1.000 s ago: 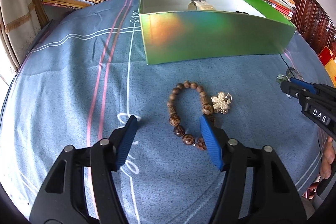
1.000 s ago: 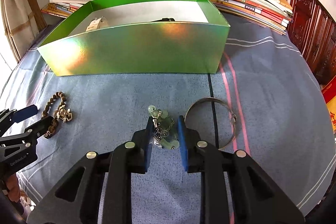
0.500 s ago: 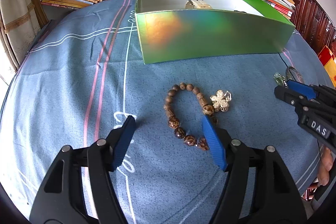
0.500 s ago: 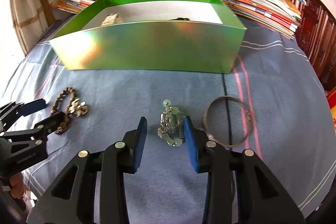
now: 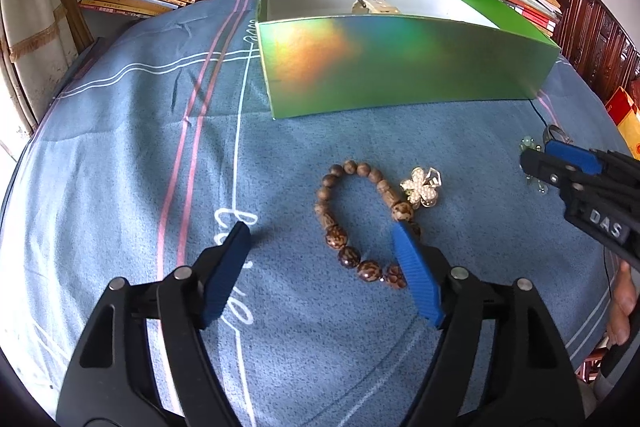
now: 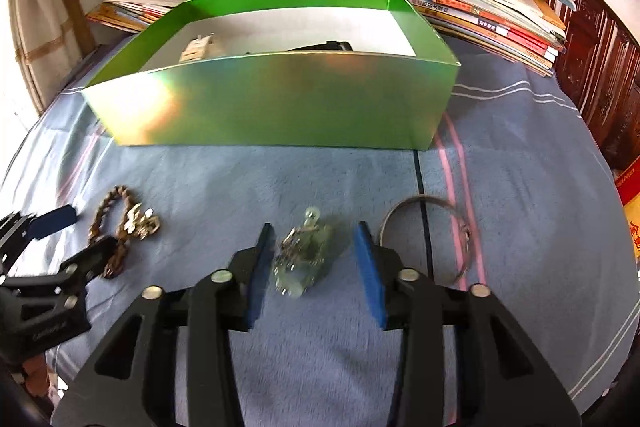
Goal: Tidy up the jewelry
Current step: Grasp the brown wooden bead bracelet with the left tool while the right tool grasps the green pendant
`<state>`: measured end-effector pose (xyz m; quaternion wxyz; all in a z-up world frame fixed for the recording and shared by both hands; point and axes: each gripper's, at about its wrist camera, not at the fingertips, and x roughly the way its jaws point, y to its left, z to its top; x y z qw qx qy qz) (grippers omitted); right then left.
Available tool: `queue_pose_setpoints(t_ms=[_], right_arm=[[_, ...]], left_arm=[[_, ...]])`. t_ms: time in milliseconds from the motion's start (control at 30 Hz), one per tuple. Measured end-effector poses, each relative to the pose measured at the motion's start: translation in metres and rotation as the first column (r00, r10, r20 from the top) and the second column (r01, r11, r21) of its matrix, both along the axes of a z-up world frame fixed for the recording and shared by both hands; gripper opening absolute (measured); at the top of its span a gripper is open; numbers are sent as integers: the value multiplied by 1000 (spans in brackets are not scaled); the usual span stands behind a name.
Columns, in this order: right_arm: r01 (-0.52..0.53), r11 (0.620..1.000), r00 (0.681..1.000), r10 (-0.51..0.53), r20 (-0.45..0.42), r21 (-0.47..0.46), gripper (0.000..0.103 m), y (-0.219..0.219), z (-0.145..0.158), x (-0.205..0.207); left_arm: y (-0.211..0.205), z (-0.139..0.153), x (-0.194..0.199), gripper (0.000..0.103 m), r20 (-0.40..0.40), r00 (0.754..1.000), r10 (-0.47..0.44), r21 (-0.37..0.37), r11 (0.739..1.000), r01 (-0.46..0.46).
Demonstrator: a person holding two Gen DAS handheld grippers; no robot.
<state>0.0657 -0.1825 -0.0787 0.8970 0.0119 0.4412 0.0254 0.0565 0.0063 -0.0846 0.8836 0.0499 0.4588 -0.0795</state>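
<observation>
both jaws opening over bead bracelet [image 5: 362, 223] and green charm [image 6: 304, 257].

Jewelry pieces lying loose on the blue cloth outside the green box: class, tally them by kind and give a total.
Wooden bead bracelet: 1
Pearl flower brooch: 1
Green bead and chain piece: 1
Metal bangle: 1
Total: 4

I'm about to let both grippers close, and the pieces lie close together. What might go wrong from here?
The left gripper, jaws just opened wider, straddles only part of the bead bracelet; it may snag the pearl flower brooch touching the beads. The right gripper, also opening, frames the loose green bead piece; dangling parts could slip. The silver bangle beside it might get nudged.
</observation>
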Motion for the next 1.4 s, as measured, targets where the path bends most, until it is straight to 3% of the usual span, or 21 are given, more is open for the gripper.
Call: queue_pose_setpoints(t_ms=[133,200,267,467,767,1000,1100,1200,1267,1400], right_arm=[[-3,1000,1000,3,8,-22,45,6,-4,7],[-25,1000,1000,25,11,-18,35,9,-3,7],[-47,999,999,48,14,-18,24,12,-3,5],[-65,998,998,65,13,-8,22,11,-3,0],[-84,996,996,84,3,11,22,9,-3,-9],[-116,989,993,118,-21,90,23,6,-1,-22],[-99,991,995,100,-8,89,29,0,2,-26],[-98,993,995,98,16,59,48,0,7,-33],[-108,993,994,108,19,37,50,3,7,-35],[-126,992,992,126,7,16,50,7,2,-35]], left_arm=[[1,0,-1,75,3,1000,-1,1,1000,1],[1,0,-1,74,4,1000,-4,-1,1000,4],[-1,1,-2,65,8,1000,-23,-3,1000,23],[-12,4,-6,38,13,998,-63,-7,998,63],[-10,4,-6,18,0,997,-71,-27,997,71],[12,6,2,17,-28,1000,-7,-60,998,6],[15,6,1,27,-32,999,-1,-56,998,0],[11,6,1,36,-30,1000,-3,-43,999,1],[7,5,0,42,-29,1000,-8,-34,999,7],[1,5,-2,44,-25,1000,-17,-14,1000,16]])
